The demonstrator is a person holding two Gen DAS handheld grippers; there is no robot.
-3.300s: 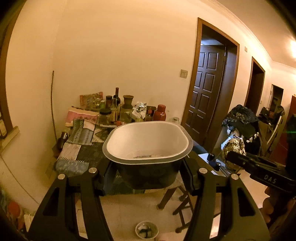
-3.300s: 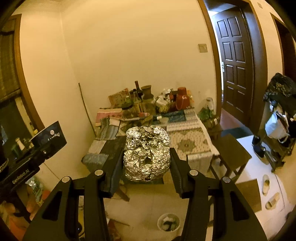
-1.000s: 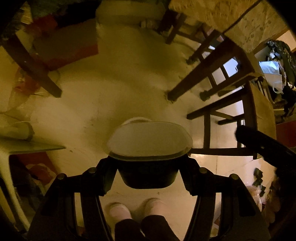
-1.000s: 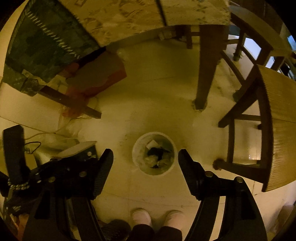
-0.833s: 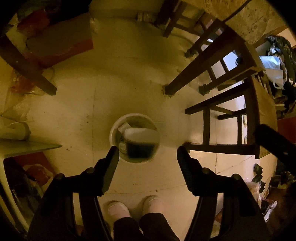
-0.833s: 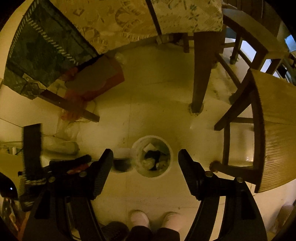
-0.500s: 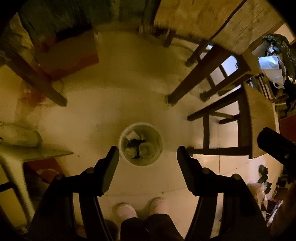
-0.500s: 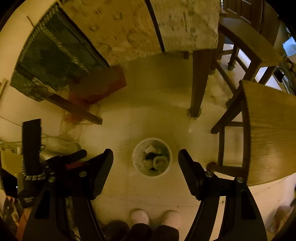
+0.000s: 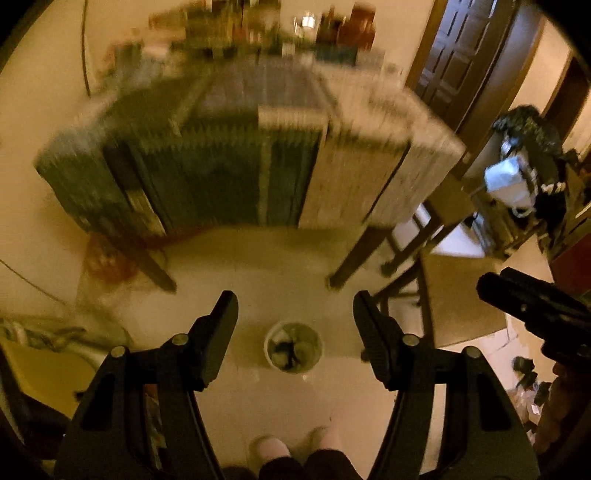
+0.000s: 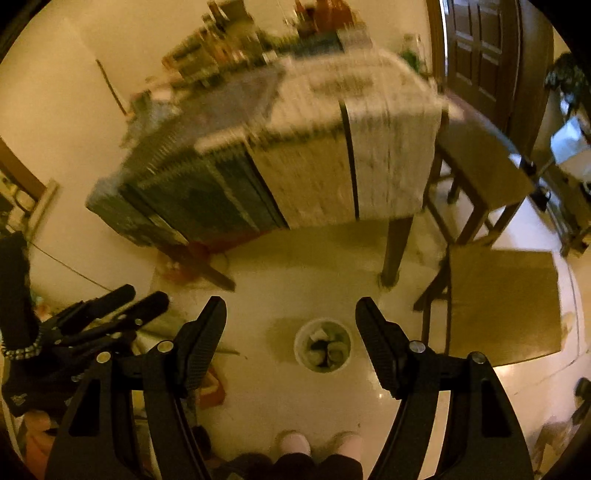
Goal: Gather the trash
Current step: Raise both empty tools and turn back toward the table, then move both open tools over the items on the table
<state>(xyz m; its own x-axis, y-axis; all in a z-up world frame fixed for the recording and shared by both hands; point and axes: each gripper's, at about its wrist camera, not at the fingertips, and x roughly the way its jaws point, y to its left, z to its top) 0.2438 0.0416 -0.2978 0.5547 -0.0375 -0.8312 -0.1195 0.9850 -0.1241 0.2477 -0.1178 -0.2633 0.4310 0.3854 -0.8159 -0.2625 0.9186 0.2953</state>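
Observation:
A small white trash bin (image 9: 293, 350) stands on the pale floor far below, with several pieces of rubbish inside, among them a bowl-like tub; it also shows in the right wrist view (image 10: 322, 345). My left gripper (image 9: 293, 308) hangs high above it, open, with nothing between its fingers. My right gripper (image 10: 291, 314) is open and empty too, equally high over the bin. Each gripper appears at the edge of the other's view, the left one (image 10: 110, 314) and the right one (image 9: 532, 306).
A cloth-covered table (image 9: 258, 155) with bottles and jars (image 9: 332, 29) at its far end stands ahead, blurred. Wooden chairs (image 10: 502, 299) stand to the right. A person's feet in pale slippers (image 10: 317, 443) are right below. A dark door (image 9: 458, 55) is at the back right.
The left gripper let go of the tub, which dropped into the bin. Both grippers then rose well above the floor and tilted up, bringing the table top into view.

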